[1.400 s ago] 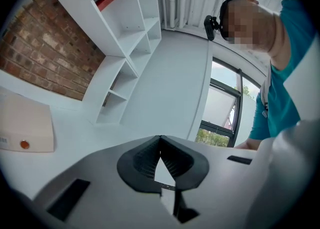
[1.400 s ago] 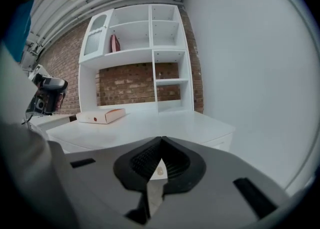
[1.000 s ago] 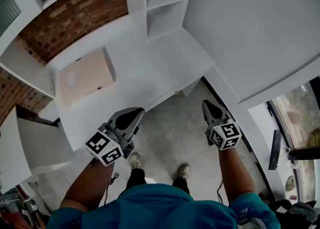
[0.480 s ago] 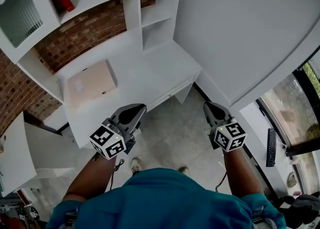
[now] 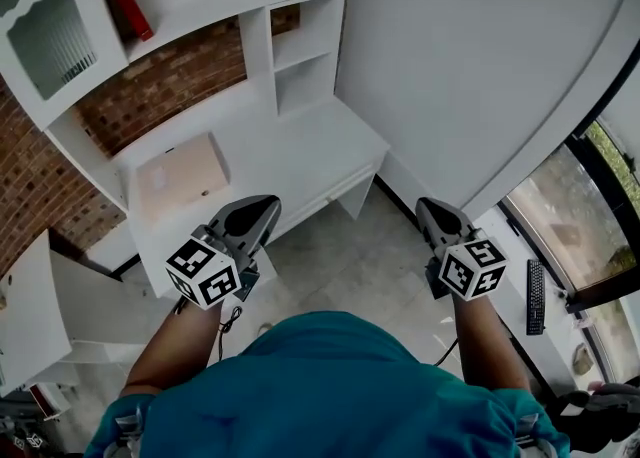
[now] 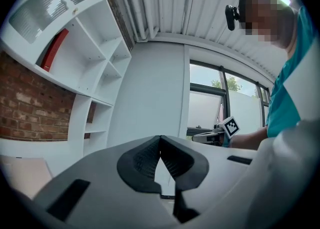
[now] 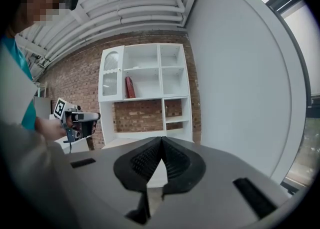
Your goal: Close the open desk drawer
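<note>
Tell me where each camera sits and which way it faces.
Head view: on the person's head, facing steeply down at the desk; both forearms, left gripper, right gripper show.
Left gripper view: rides that gripper, facing wall and window; its shut jaws, a teal sleeve show.
Right gripper view: rides that gripper, facing the shelf unit; its shut jaws show.
All three share the red book.

Drawer (image 5: 332,192): extent of opening too small to determine. Worktop (image 5: 295,156) front edge partly hidden behind left gripper (image 5: 262,210). Glazed cabinet (image 5: 45,34) cut off at upper left of frame.
</note>
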{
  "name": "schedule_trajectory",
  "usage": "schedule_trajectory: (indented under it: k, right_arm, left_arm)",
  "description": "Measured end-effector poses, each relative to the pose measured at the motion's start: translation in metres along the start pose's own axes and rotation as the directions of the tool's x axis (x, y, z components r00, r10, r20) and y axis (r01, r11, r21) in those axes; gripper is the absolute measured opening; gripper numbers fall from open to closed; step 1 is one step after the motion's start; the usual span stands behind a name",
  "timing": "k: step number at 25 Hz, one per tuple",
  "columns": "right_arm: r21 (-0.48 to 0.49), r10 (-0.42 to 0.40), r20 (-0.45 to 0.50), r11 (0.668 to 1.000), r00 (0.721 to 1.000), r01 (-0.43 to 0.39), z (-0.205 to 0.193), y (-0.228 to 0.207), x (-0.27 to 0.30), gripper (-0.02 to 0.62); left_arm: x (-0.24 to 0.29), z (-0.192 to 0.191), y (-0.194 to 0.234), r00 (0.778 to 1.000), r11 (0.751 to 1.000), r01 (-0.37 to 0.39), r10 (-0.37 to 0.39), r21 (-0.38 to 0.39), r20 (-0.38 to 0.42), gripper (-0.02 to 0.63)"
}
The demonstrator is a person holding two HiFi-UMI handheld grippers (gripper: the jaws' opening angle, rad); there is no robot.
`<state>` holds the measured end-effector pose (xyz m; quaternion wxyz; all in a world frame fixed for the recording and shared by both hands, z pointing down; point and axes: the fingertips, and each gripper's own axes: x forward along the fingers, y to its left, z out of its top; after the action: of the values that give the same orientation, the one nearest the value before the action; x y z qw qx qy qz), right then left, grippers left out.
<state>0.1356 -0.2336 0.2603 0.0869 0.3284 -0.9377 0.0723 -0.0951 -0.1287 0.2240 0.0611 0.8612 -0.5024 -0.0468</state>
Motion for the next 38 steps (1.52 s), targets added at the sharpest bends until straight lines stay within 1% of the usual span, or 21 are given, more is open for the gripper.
schedule_trajectory:
  k: [5, 11, 24, 32, 38]
  right_arm:
    - [-0.01, 0.014, 0.016, 1.0, 1.0, -0.014, 0.015, -0.003, -0.006, 0.021]
    - [-0.007, 0.033, 0.025, 0.999, 0.999, -0.033, 0.022, -0.005, 0.001, 0.021]
    - [-0.034, 0.049, 0.007, 0.998, 0.999, -0.049, 0.025, -0.013, 0.012, 0.02]
    - [-0.008, 0.04, 0.016, 0.999, 0.999, -0.039, 0.023, -0.017, 0.012, 0.02]
    - [-0.02, 0.044, 0.02, 0.999, 0.999, -0.044, 0.025, -0.017, 0.01, 0.02]
  left_arm:
    - [0.006, 0.016, -0.001, 1.0, 1.0, -0.008, 0.008, -0.001, 0.018, 0.014]
    - [0.01, 0.025, 0.003, 1.0, 1.0, -0.015, 0.015, 0.005, 0.024, 0.014]
    - [0.02, 0.025, 0.007, 1.0, 1.0, -0.019, 0.019, -0.012, 0.023, 0.014]
    - [0.018, 0.026, 0.007, 1.0, 1.0, -0.02, 0.02, -0.008, 0.021, 0.014]
    - [0.017, 0.025, 0.006, 1.0, 1.0, -0.022, 0.022, -0.007, 0.02, 0.014]
